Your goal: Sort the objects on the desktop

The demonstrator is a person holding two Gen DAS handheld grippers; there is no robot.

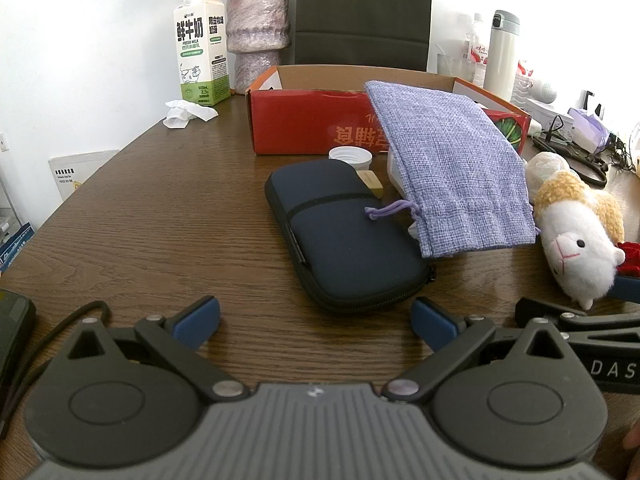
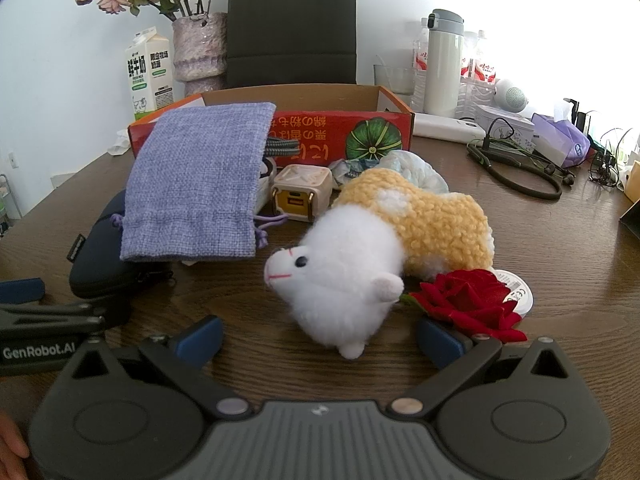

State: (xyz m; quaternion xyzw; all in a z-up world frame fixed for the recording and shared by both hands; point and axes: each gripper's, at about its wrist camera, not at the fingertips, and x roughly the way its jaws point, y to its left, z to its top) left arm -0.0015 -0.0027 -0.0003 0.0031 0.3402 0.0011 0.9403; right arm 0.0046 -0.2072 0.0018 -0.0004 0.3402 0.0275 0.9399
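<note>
A dark navy zip case lies on the wooden table just beyond my left gripper, which is open and empty. A lilac cloth pouch leans from the open red cardboard box onto the case. A white and yellow plush alpaca lies on its side just ahead of my right gripper, which is open and empty. A red fabric rose touches the right finger. A beige cube charger sits behind the alpaca. The pouch and case show at the left.
A milk carton, a vase and crumpled tissue stand at the back left. A white cup sits by the box. A thermos, bottles, a tissue pack and neckband earphones crowd the right.
</note>
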